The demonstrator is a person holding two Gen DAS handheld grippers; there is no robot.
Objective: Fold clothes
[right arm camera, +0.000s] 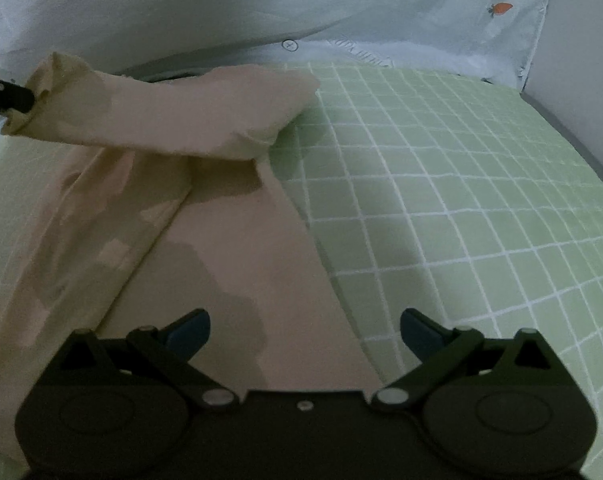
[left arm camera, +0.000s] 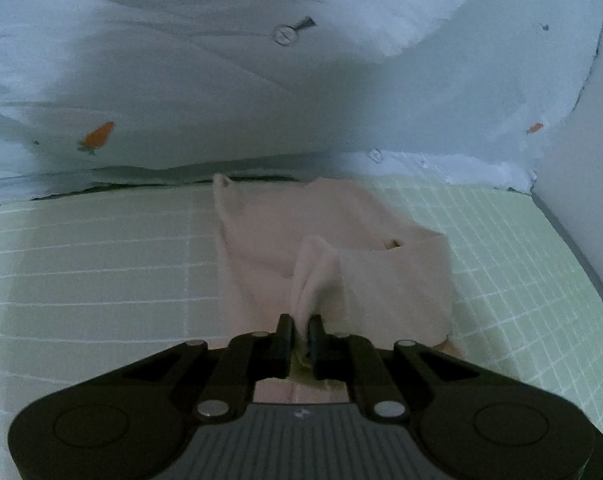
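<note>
Garment [right arm camera: 229,264], beige, on green checked sheet [right arm camera: 441,208]; left tool [left arm camera: 300,326] clamped on its raised fold; right tool [right arm camera: 304,330] apart above garment.

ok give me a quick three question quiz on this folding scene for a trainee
1. True or false: the left gripper is shut on a fold of the beige garment.
2. Multiple choice: the right gripper is A) shut on the garment, B) open above the garment, C) holding the quilt.
3. Fill in: the garment lies on a green sheet with a white ____ pattern.

Key:
1. True; the cloth is pinched between its fingers and lifted.
2. B; nothing is between its fingers.
3. Grid.
</note>
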